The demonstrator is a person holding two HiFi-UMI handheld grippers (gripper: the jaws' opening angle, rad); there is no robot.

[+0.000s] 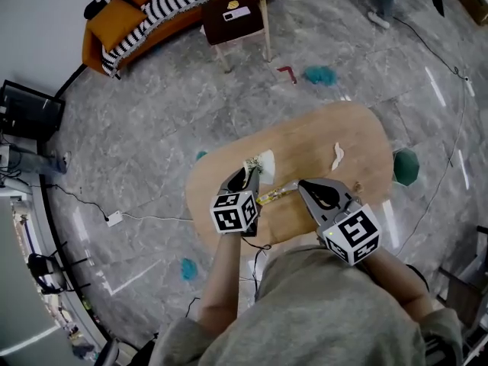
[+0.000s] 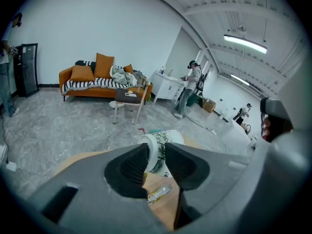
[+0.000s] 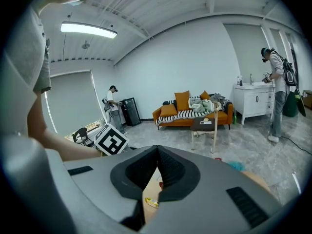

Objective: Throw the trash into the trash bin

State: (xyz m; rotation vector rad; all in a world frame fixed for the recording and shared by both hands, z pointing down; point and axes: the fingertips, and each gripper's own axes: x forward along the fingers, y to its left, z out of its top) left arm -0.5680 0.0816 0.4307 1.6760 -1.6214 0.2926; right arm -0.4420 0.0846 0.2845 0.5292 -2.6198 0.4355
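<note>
A white paper cup (image 1: 261, 162) with dark print hangs just over the wooden oval table (image 1: 358, 132); my left gripper (image 1: 250, 173) is shut on its wall. In the left gripper view the cup (image 2: 165, 137) sits pinched between the two dark pads (image 2: 132, 168), one inside the rim and one outside. A yellow wrapper (image 1: 272, 196) lies on the table between the two grippers, and shows below the jaws as the wrapper (image 2: 160, 193). My right gripper (image 1: 304, 186) hovers to the right of it, its jaws shut and holding nothing (image 3: 157, 151). A white crumpled scrap (image 1: 336, 155) lies farther right.
Teal objects lie on the grey floor (image 1: 321, 75) (image 1: 406, 166) (image 1: 189, 268), with a red piece (image 1: 287, 72) near one. A small dark-topped stool (image 1: 235, 17) and an orange sofa (image 1: 126, 17) stand at the back. People stand by the white cabinets (image 2: 192, 84).
</note>
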